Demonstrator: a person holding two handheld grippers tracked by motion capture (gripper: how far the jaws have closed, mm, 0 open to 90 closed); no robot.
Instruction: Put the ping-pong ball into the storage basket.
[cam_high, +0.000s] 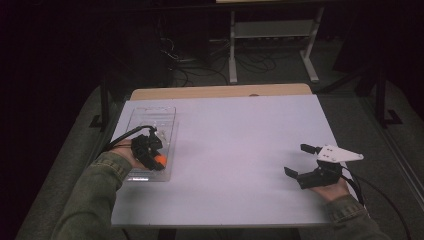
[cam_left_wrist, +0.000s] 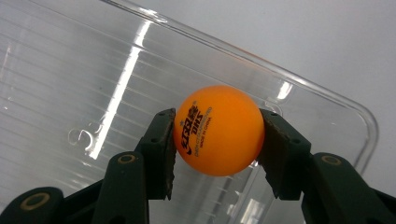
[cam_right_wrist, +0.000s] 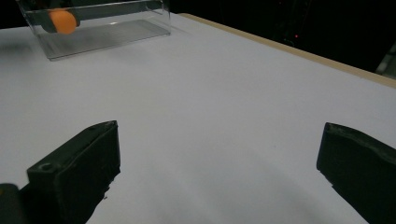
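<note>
- While the left tool (cam_high: 156, 156) is hanging over the clear plastic box (cam_high: 168, 116) at the left side of the worktop (cam_high: 235, 150), its two jaws are pressing on opposite sides of an orange ball (cam_left_wrist: 217, 129), which is sitting between them with no visible gap.
- As the left gripper view is showing, the ball is lying inside the outline of the box, close to one rounded corner; whether it is resting on the ribbed floor or hanging just above it cannot be told.
- Judging from this, the gripping step is looking complete, while either the setting down or the lifting out is remaining; the pictures are not deciding which.
- Meanwhile the right tool (cam_high: 303, 160) is idling well apart, near the right side of the worktop, with its jaws standing wide and nothing between them.
- Looking along that tool, the right gripper view is catching the ball (cam_right_wrist: 62, 21) and the box (cam_right_wrist: 112, 29) far across the white surface.
- Regarding edges, the box walls are closing in around the ball, and the nearest wall is running just beside the jaw tips, so any sideways travel is likely risking a knock against the plastic.
- Regarding open room, the way straight up is appearing free, and the broad middle of the worktop between the two tools is carrying nothing.
- At the far side a wooden strip (cam_high: 220, 92) is marking the worktop's edge.
</note>
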